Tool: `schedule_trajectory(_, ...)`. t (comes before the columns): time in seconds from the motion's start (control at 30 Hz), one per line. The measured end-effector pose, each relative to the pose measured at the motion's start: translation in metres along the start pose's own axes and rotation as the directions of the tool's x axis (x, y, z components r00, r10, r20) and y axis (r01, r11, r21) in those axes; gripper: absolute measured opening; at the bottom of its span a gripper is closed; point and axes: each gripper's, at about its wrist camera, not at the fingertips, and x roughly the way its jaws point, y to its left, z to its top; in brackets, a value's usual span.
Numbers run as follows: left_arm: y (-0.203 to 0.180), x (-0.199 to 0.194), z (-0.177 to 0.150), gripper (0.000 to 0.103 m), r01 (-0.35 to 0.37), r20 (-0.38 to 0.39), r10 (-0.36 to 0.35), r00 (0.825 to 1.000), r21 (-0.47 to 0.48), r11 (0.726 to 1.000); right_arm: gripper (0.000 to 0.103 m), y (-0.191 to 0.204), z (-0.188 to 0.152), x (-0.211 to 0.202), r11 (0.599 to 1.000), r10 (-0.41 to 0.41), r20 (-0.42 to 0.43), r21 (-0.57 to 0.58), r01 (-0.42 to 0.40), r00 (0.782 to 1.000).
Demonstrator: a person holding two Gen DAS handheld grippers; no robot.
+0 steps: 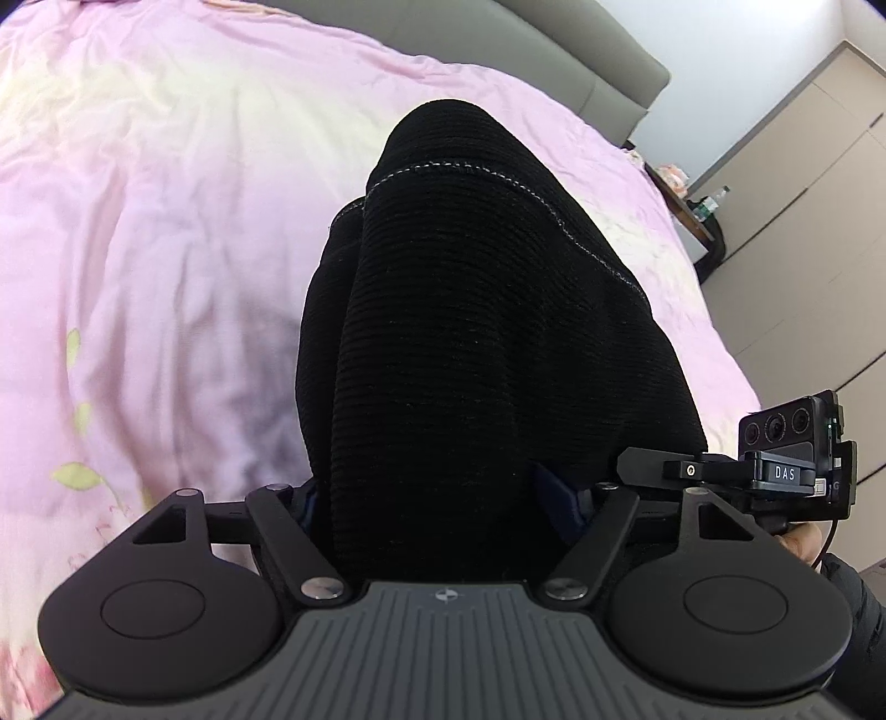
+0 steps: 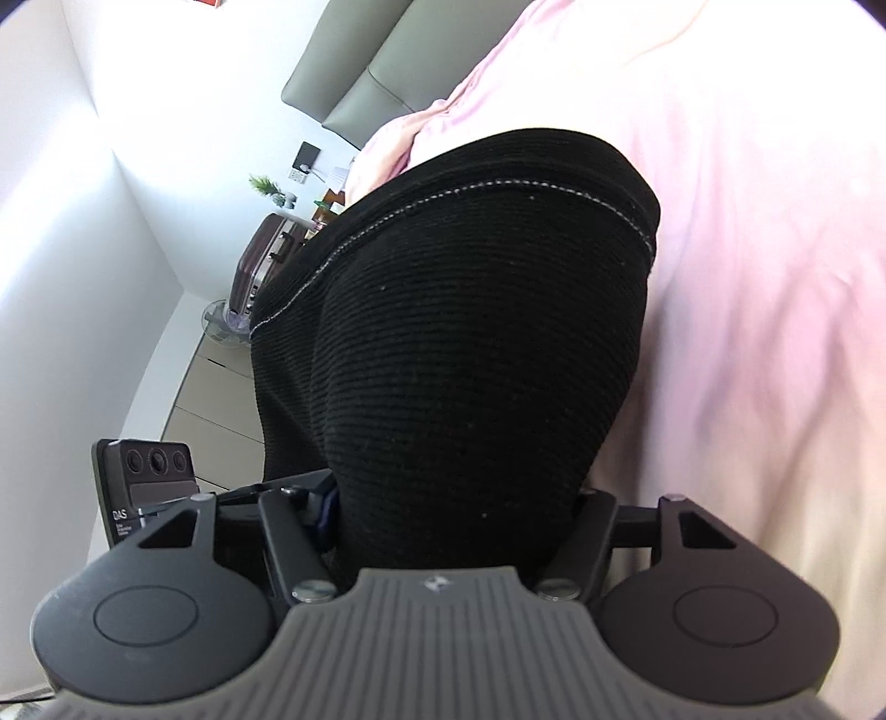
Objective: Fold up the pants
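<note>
Pants (image 1: 487,343): black, ribbed knit, with a line of pale stitching running across near the far end. They're bunched up between both grippers and hang out over the pink bedsheet (image 1: 166,221), so all you see is a dark hump filling the middle of each wrist view.

Left gripper (image 1: 448,498): the fabric sits right between the fingers and fills the whole gap, so it looks clamped on a thick wad of the pants. Jaws are fairly wide because of the bulk. Right gripper (image 2: 454,515): same deal, cloth packed in between the fingers, jaws a bit narrower than the left, gripping the pants.

Readable writing: the little black camera box (image 1: 792,437) mounted on the other gripper has "DAS" in white letters on it in the left wrist view. In the right wrist view the matching box (image 2: 144,482) also shows "DAS" with some tiny lines under it that I can't make out. Each gripper body has a small round logo on the grey ribbed plate, too small to read.

Containers: a dark maroon suitcase (image 2: 266,260) stands shut against the wall past the bed, contents not visible. On the nightstand (image 1: 698,210) there's a bottle, label unreadable. Grey padded headboard (image 1: 554,50) behind the bed.
</note>
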Motion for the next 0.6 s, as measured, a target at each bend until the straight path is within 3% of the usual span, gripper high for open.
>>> schedule_trajectory(0.33,-0.071,-0.016,-0.041,0.084,0.074,-0.007,-0.074,0.997,0.021,0.997,0.06,0.04,-0.034,-0.105,0.998,-0.066,0.013,0.014,0.066,0.998)
schedule_trajectory(0.47,-0.104,0.007,-0.052,0.084,0.134,-0.041,-0.132,0.99,0.032,0.991,0.06,0.04,-0.048,-0.158,0.992,-0.123,0.036,0.027,0.122,0.992)
schedule_trajectory(0.6,-0.153,0.04,-0.043,0.084,0.188,-0.077,-0.183,0.98,0.077,0.979,0.06,0.032,-0.049,-0.217,0.984,-0.173,0.094,0.048,0.169,0.98)
